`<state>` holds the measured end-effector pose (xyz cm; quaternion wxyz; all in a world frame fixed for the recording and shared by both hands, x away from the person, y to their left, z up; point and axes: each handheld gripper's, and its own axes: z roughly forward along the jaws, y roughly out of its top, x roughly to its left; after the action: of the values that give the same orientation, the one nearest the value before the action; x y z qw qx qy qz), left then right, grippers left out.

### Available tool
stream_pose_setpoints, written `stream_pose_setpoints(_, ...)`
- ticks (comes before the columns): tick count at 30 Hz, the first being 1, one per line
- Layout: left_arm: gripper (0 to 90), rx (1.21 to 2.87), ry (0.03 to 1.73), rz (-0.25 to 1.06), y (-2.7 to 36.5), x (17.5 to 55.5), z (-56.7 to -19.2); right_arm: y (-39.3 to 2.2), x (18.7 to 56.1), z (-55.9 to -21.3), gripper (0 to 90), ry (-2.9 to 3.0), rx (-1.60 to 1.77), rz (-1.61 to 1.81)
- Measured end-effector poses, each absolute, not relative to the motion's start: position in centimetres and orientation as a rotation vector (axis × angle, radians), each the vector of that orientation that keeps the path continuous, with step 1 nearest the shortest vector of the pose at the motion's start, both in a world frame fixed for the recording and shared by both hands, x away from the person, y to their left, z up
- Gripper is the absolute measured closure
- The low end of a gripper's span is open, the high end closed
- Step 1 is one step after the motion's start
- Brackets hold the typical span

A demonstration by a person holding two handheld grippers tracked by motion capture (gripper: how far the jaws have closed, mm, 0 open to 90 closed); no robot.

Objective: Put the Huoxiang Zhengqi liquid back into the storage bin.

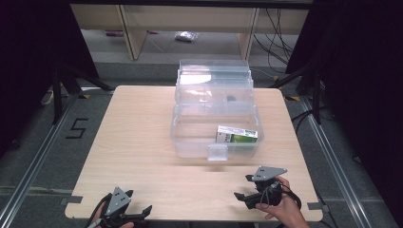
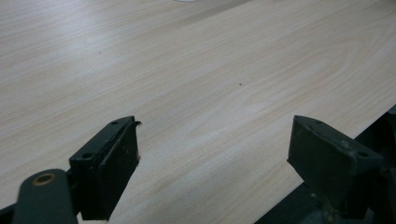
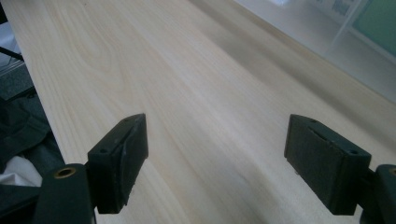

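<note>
A clear plastic box (image 1: 190, 142) stands open at the middle back of the wooden table (image 1: 138, 142), its lid (image 1: 214, 78) tipped up behind it. A green and white carton (image 1: 236, 135) lies inside at the right. My left gripper (image 1: 140, 203) is near the front left edge, open, with nothing between its jaws (image 2: 215, 121). Front right, a hand holds my right gripper (image 1: 242, 186) open over bare wood (image 3: 215, 116). The right gripper view catches the box wall (image 3: 355, 51) and the blurred carton (image 3: 379, 23) at upper right.
A clear latch tab (image 1: 217, 152) sticks out from the box's front wall. Wooden shelving (image 1: 133, 28) stands beyond the table, and black stand legs (image 1: 62, 80) rise at the far left. A "5" mark (image 1: 76, 128) is on the floor at left.
</note>
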<state>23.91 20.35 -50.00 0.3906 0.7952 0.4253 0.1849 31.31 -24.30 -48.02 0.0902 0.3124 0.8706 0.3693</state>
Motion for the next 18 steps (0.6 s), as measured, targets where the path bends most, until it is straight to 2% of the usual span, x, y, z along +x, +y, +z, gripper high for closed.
stream_pose_setpoints(12, 15.5, 2.031, 1.079, 0.473, 20.3, 23.9, -49.9, -24.8, 30.1, -48.7, 21.7, 2.595, 1.020, 1.059)
stream_pose_setpoints(14, 15.5, 1.990, 1.095, 0.469, 20.1, 23.9, -50.1, -25.0, 30.2, -48.9, 21.1, 2.608, 0.996, 1.060)
stream_pose_setpoints(18, 15.5, 2.036, 1.079, 0.472, 20.4, 23.9, -49.9, -25.1, 29.9, -49.1, 19.4, 2.599, 0.997, 1.038)
